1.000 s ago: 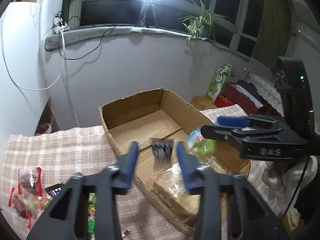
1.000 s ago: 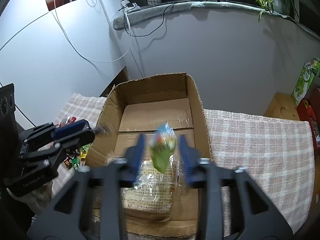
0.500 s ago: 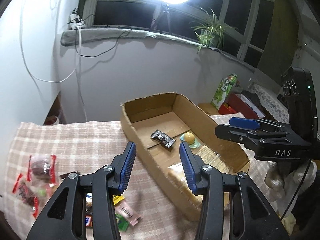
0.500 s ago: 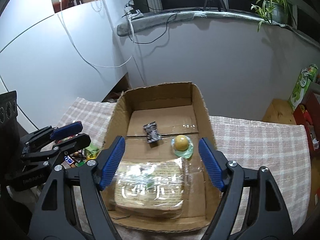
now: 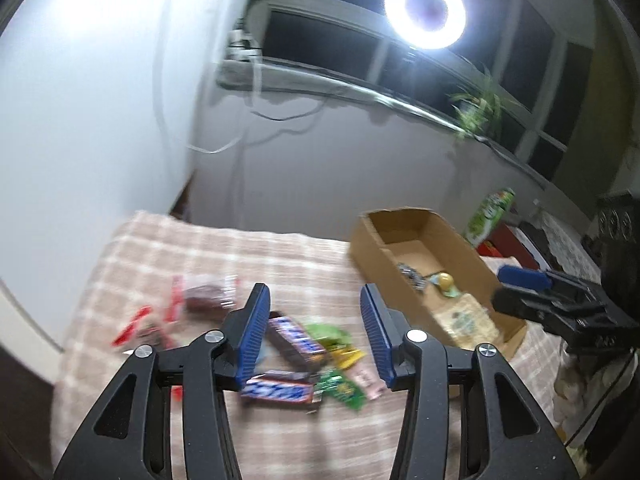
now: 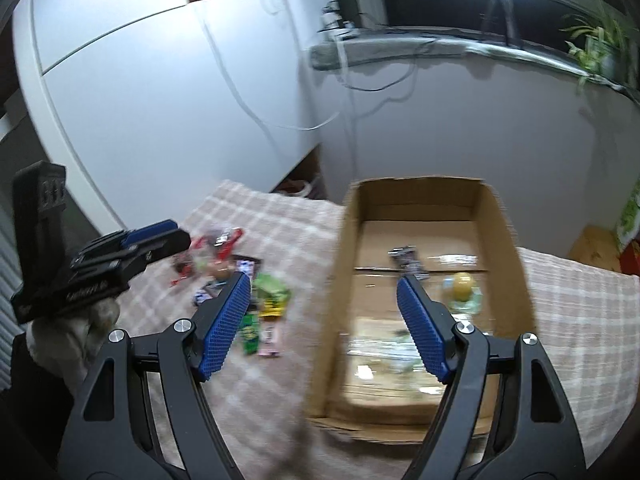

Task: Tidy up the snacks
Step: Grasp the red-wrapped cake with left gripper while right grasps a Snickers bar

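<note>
An open cardboard box (image 6: 344, 264) (image 5: 364, 240) sits on the checked tablecloth. Inside it lie a dark foil packet (image 6: 408, 258), a yellow ball snack on green wrap (image 6: 462, 286) and a clear bag of flat bread (image 6: 392, 356). A heap of loose snacks lies left of the box: Snickers bars (image 5: 294, 338), green packets (image 5: 340, 388) (image 6: 270, 296) and red-edged packs (image 5: 208, 296). My left gripper (image 5: 314, 300) hangs above the heap, its jaws opening, nothing between them. Over the box's near left wall my right gripper (image 6: 322, 284) is open and empty.
White cabinet fronts (image 6: 160, 100) stand behind the table's left. A grey wall with a window sill, cables and a potted plant (image 6: 596, 40) runs behind. A ring light (image 5: 426, 10) glares above. A green carton (image 5: 490, 216) and red boxes lie right of the box.
Both grippers let go of their snacks, which now lie in the box. Both then swung left, the left one from the box to over the snack heap, and their jaws widened.
</note>
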